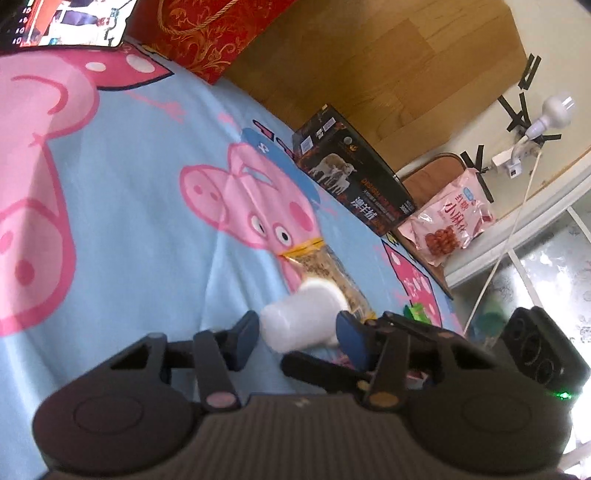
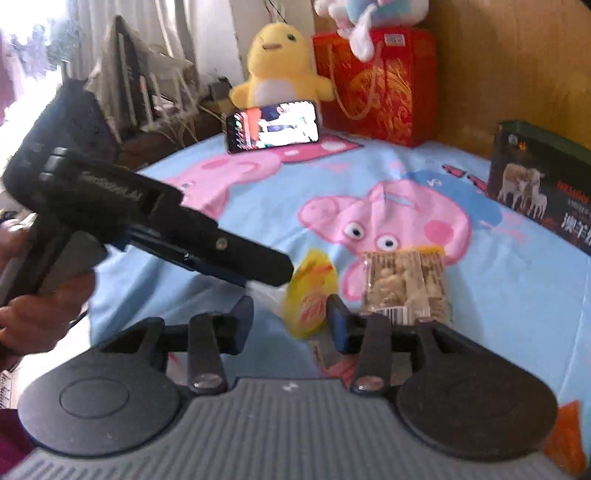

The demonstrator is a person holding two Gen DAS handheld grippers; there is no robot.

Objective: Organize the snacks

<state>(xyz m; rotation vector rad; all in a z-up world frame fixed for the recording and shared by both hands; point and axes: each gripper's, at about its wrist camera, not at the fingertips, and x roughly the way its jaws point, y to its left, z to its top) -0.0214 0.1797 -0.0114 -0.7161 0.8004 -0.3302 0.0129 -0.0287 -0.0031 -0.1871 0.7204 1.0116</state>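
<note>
Left hand-held gripper (image 1: 298, 334) spread wide around a white snack pack (image 1: 303, 317) — contact with the pads unclear. Right hand-held gripper (image 2: 290, 319) wide too, yellow-wrapped snack (image 2: 310, 299) between its fingers. Cracker packet (image 2: 404, 288) flat mid-bed on the pig-print bedsheet (image 2: 498, 314).

Home bedroom: bed w/ blue cartoon-pig sheet (image 2: 369, 184), yellow chick plush (image 2: 275, 66) by curtains (image 2: 147, 29), red gift bag (image 2: 376, 85), phone (image 2: 273, 127) playing video, wood headboard (image 1: 369, 62).
</note>
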